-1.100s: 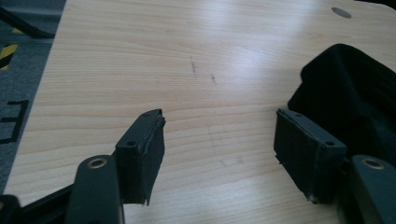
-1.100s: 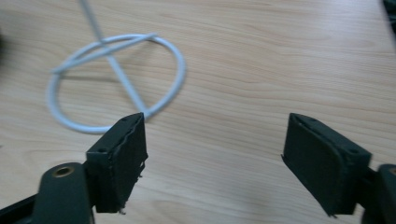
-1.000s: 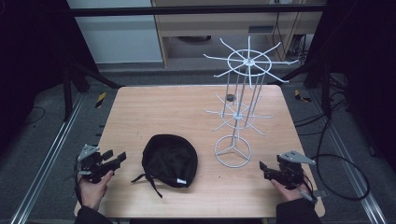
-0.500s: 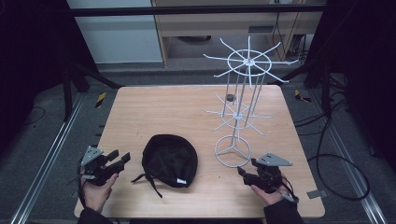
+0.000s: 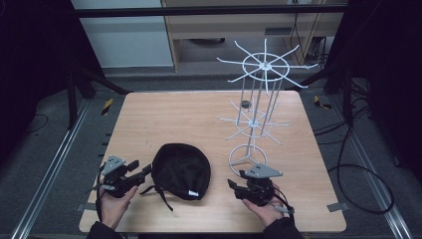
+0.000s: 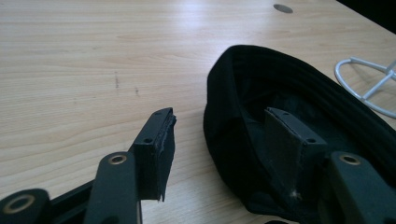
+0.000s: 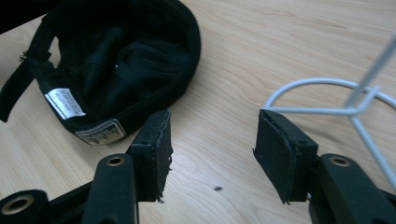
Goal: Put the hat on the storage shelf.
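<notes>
high view overhead; claw views close, sharing cap [image 5: 180, 170].

Cap [image 6: 299, 93] rim behind left claw's jaw, white rack [image 7: 355, 102] cut off — label print [image 7: 65, 102] unreadable

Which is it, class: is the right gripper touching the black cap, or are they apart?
Apart. The right gripper view shows bare wood between the right gripper and the black cap; nothing sits between its jaws, which have just been closing.

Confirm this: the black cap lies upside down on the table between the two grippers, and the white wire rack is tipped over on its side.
Not quite. The black cap does lie upside down between the grippers, but the white wire rack stands upright on its ring base, as the high view shows.
</notes>
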Demonstrator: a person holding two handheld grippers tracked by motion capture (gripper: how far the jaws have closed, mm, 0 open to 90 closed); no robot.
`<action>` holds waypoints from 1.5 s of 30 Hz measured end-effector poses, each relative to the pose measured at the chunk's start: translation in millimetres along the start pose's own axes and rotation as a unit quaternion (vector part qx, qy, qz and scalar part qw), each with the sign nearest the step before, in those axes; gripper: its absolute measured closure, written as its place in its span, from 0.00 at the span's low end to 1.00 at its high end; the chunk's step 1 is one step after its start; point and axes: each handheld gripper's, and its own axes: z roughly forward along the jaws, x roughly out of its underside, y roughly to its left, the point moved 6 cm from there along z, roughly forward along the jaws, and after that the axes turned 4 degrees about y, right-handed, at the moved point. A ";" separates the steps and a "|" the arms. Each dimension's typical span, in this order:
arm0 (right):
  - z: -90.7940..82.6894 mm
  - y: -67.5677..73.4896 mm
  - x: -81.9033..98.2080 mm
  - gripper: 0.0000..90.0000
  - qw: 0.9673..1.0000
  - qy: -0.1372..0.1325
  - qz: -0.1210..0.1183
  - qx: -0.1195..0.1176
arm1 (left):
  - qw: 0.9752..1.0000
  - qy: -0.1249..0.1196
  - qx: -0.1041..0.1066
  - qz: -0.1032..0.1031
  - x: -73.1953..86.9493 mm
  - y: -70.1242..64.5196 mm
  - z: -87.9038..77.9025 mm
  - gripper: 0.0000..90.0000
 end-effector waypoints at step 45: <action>91.7 40.5 -8.2 0.62 0.997 0.068 0.027 -0.033 | 0.992 0.116 0.007 0.058 28.4 -13.1 23.6 0.91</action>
